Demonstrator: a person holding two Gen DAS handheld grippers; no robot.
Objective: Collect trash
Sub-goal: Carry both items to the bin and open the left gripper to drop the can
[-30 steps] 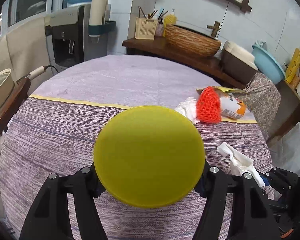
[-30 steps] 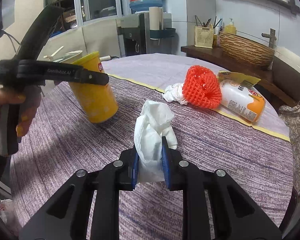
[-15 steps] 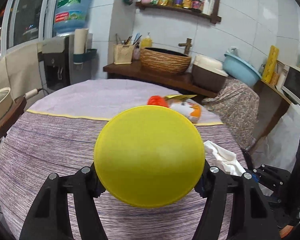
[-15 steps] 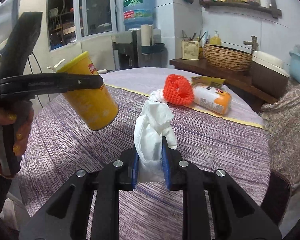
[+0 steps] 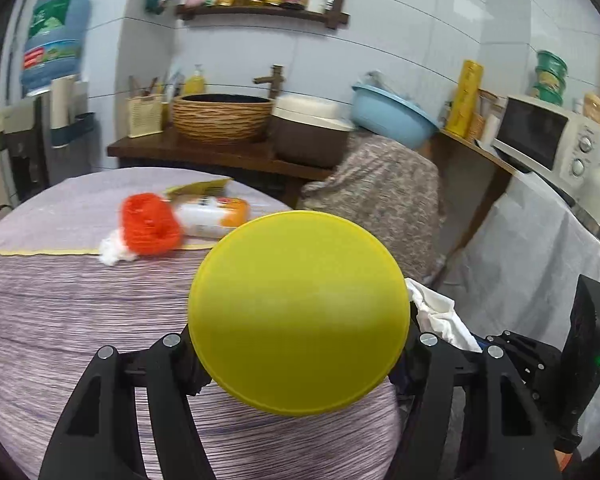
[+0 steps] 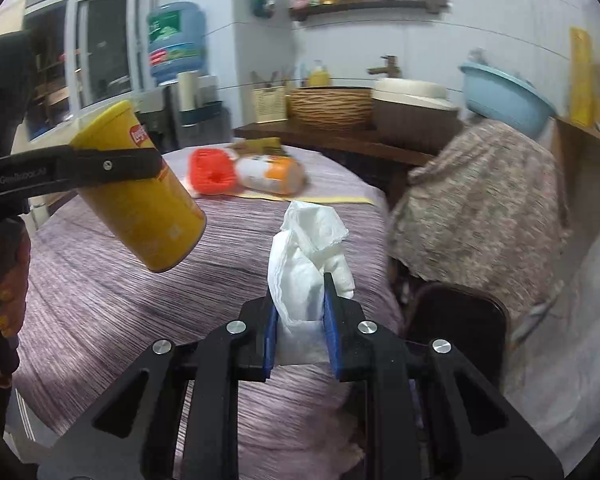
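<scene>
Yellow can [image 6: 140,196] and white tissue [image 6: 308,264] held above the bench [image 6: 100,300]
Left gripper [image 5: 300,340] is clamped on the can, right gripper [image 6: 302,320] pinches the tissue; carry both level with firm grips, as the net and bottle remain on the bench.

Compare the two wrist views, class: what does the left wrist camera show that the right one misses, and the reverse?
Left wrist only: the microwave on the counter, and the yellow can seen end-on.

Right wrist only: the can's side and label, the window, and the person's hand on the left hand-held gripper.

Both: the white tissue in the right hand-held gripper, the red net, the orange-and-white container, and the blue basin.
</scene>
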